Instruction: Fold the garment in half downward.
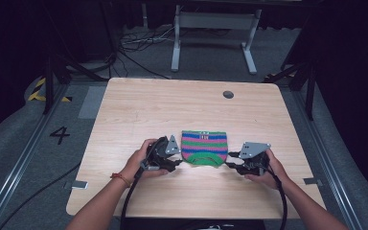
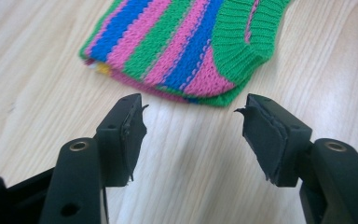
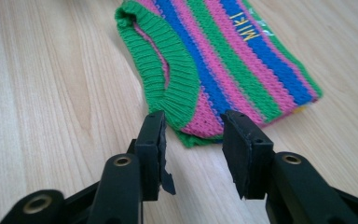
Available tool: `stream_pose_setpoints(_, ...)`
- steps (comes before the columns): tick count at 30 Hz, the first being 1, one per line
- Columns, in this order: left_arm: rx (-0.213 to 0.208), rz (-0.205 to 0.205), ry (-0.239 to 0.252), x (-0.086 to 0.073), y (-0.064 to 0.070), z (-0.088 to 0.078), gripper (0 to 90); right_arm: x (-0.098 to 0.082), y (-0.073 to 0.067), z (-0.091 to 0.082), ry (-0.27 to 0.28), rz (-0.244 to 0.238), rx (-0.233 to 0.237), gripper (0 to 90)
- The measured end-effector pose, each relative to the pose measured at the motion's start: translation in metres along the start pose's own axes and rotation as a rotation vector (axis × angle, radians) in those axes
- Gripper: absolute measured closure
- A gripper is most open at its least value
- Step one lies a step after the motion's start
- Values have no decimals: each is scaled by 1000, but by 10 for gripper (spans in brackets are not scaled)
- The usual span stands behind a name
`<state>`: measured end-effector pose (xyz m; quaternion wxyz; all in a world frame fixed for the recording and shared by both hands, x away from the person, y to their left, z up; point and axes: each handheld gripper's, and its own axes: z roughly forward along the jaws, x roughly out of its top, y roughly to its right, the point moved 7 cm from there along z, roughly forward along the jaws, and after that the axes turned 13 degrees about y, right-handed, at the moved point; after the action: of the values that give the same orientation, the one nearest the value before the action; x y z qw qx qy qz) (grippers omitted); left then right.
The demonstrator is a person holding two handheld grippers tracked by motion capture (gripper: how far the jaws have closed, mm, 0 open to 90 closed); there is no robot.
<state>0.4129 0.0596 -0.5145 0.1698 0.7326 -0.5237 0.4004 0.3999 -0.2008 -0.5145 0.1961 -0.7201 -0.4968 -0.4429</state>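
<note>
A small knitted garment [image 1: 204, 147] with pink, blue and green stripes and a green ribbed collar lies folded flat on the wooden table [image 1: 139, 105]. My left gripper [image 1: 178, 164] sits just off its left side. In the left gripper view the garment [image 2: 182, 46] lies a little beyond the left gripper [image 2: 191, 121], whose jaws stand wide apart over bare wood. My right gripper [image 1: 231, 165] is at the garment's right near corner. In the right gripper view that gripper [image 3: 193, 135] has its jaws apart, with the corner of the garment [image 3: 223, 60] reaching between their tips, not pinched.
A round cable hole [image 1: 228, 94] sits near the table's far edge. Beyond the table stand a white desk frame [image 1: 215, 28] and loose cables on the grey floor. A floor marking "4" [image 1: 60, 135] lies to the left. Bare wood surrounds the garment.
</note>
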Motion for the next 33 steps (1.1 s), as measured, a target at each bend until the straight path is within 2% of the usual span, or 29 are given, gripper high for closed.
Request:
stream_pose_setpoints(1, 10, 4, -10, -1, -1, -5, 379, 0, 1, -4, 1, 14, -5, 579)
stream_pose_setpoints(4, 37, 15, -23, -6, -3, -21, 368, -2, 3, -18, -2, 9, -29, 553)
stream_pose_setpoints(7, 37, 9, -22, -10, -3, -29, 363, -3, 4, -28, -1, 11, -44, 546)
stream_pose_setpoints(9, 45, 24, -49, -18, -4, -39, 357, -6, 6, -39, 0, 15, -66, 538)
stream_pose_setpoints(15, 72, 0, -58, -35, -7, -59, 323, -16, 11, -62, 5, 51, -97, 485)
stream_pose_setpoints(18, 81, 6, -65, -42, -9, -69, 308, -22, 15, -72, 11, 59, -127, 493)
stream_pose_setpoints(24, 91, -37, -42, -53, -16, -85, 292, -35, 19, -84, -3, 70, -165, 462)
stream_pose_setpoints(26, 114, -53, -50, -63, -20, -92, 263, -45, 20, -89, -18, 80, -186, 425)
stream_pose_setpoints(27, 114, -53, -50, -63, -20, -92, 252, -45, 20, -89, -18, 80, -186, 425)
stream_pose_setpoints(28, 129, -85, -49, -71, -24, -98, 232, -53, 21, -92, -29, 91, -207, 407)
stream_pose_setpoints(29, 137, -111, -36, -75, -26, -101, 220, -56, 21, -93, -30, 100, -209, 390)
stream_pose_setpoints(33, 159, -143, -15, -84, -30, -109, 214, -67, 23, -98, -19, 135, -219, 346)
